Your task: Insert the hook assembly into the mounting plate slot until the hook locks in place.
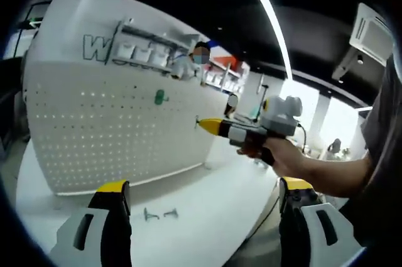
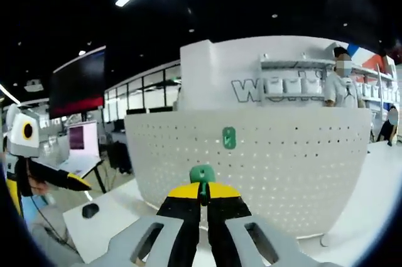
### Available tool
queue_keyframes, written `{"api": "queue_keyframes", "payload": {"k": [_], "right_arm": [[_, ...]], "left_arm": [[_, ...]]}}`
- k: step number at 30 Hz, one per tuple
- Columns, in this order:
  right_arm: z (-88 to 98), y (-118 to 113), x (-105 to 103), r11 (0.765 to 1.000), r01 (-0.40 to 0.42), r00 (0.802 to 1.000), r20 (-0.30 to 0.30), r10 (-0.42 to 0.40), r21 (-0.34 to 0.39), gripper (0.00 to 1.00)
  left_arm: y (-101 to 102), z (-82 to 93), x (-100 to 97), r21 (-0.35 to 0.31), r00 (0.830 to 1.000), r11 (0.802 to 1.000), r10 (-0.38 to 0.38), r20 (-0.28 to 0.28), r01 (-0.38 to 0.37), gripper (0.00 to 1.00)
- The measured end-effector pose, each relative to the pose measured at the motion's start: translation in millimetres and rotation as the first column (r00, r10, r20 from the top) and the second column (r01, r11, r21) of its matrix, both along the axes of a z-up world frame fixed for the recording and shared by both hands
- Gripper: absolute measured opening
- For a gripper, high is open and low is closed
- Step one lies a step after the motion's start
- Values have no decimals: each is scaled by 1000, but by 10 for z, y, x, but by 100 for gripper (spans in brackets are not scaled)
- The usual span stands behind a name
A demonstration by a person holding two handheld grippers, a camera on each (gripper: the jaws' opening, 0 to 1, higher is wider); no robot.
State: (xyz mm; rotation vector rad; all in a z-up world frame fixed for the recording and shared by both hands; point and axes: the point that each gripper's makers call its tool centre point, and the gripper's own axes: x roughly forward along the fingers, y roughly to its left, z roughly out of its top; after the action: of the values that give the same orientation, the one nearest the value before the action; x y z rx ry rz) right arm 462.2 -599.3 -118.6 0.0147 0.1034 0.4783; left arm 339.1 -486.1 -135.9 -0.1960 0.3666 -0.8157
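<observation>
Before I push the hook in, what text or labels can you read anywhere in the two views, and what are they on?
"W": first of the large raised letters on the white wall behind the pegboard; the remaining letters are hidden by shelf boxes.
Green hook in the right tool: no legible marking.

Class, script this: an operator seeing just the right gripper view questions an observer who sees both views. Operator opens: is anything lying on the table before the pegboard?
Observer: Yes. In the left gripper view, small metal parts lie on the white table before the pegboard.
Operator: Is the left gripper holding anything?
Observer: No. The left gripper is open, with nothing between its jaws.
Operator: What holds my gripper?
Observer: A hand grips the right gripper from behind.
</observation>
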Motion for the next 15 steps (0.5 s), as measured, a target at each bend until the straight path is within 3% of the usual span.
{"api": "queue_keyframes", "payload": {"k": [7,11,15], "right_arm": [[-2,-67,194,999,36,999,19,-35,-19,0],[22,-149,328,997,79,996,29,-79,7,0],[45,-177,464,995,103,994,40,-103,1,0]], "left_arm": [[35,-30,9,8,1000,1000,4,-9,-4,100],[46,-44,16,1,1000,1000,9,-14,-9,100],[73,-166,7,75,1000,997,17,-11,-16,100]]}}
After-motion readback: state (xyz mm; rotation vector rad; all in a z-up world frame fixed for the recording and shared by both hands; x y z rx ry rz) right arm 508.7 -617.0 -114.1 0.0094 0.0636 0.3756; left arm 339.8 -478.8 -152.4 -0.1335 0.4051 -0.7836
